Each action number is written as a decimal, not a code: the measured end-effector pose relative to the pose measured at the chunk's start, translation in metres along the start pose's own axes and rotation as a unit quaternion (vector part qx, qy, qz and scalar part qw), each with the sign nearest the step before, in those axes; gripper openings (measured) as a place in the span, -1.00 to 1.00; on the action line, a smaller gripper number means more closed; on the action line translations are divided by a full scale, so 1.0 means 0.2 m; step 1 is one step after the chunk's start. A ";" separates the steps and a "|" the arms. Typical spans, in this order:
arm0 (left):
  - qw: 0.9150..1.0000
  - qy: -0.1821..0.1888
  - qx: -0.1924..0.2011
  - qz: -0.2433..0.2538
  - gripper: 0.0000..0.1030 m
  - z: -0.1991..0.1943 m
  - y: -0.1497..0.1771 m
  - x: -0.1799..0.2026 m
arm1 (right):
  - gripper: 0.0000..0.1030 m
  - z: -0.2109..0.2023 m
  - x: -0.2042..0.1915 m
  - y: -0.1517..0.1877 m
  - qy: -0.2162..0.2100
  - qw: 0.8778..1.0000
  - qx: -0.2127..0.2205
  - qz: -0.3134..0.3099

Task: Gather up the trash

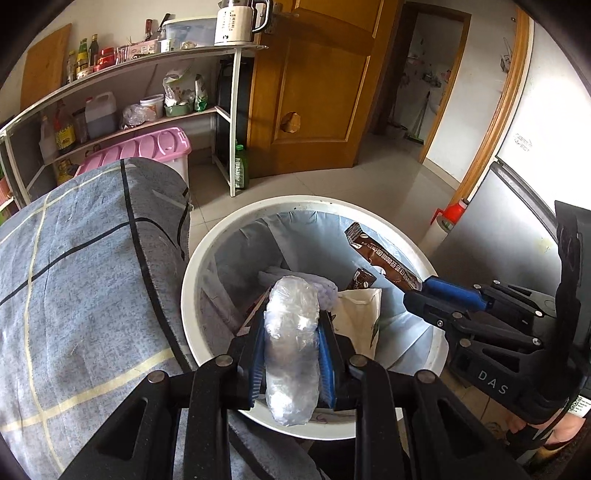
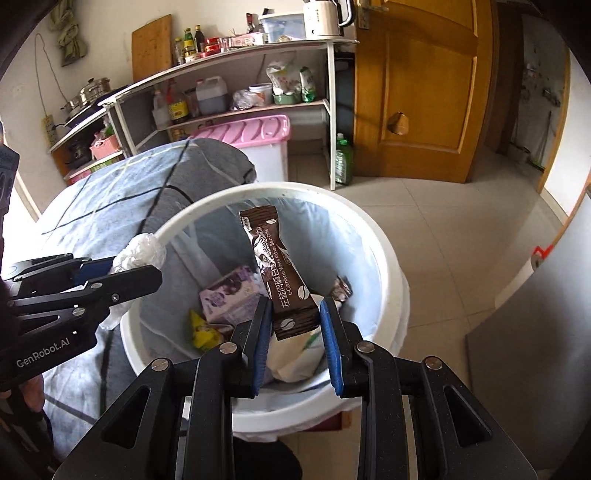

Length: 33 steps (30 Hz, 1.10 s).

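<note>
Both jaws pinch: left gripper (image 1: 291, 354) squeezes crumpled plastic wrap (image 1: 293, 347), right gripper (image 2: 295, 332) a coffee sachet (image 2: 280, 273), poised above the bin (image 2: 391, 273) for dropping.

The floor (image 2: 461, 229) is of pale tiles in daylight. At eleven o'clock a white shelf (image 1: 147, 59) with bottles stands against the cream wall (image 1: 110, 22). At one o'clock is a wooden door (image 2: 413, 85), at nine o'clock a grey checked cover (image 1: 74, 277).
</note>
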<state>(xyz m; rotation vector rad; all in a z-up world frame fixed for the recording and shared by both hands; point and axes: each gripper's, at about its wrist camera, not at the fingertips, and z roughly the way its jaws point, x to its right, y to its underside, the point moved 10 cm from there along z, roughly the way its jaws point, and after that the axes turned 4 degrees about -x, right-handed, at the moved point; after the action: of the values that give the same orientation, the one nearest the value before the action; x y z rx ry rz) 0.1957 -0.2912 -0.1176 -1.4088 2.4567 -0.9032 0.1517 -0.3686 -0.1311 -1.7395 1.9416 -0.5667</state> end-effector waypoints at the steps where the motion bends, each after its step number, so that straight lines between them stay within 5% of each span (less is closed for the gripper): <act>1: 1.000 -0.001 -0.002 -0.001 -0.49 0.01 0.00 0.01 | -0.45 0.00 0.02 0.01 0.003 1.000 -0.002 0.003; 8: 1.000 -0.011 0.003 -0.001 0.02 0.00 -0.01 0.00 | -0.25 0.03 0.07 0.04 0.004 1.000 -0.011 0.013; 33: 0.987 -0.096 0.127 -0.015 0.08 -0.60 0.27 -0.08 | -0.16 -0.48 -0.17 0.23 0.029 0.991 0.117 0.056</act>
<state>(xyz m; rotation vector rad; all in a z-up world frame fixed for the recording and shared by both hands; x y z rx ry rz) 0.1144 -0.2067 -0.0550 -1.3760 2.1024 -0.9943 0.0619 -0.3305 -0.0790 -1.4742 1.9114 -0.7768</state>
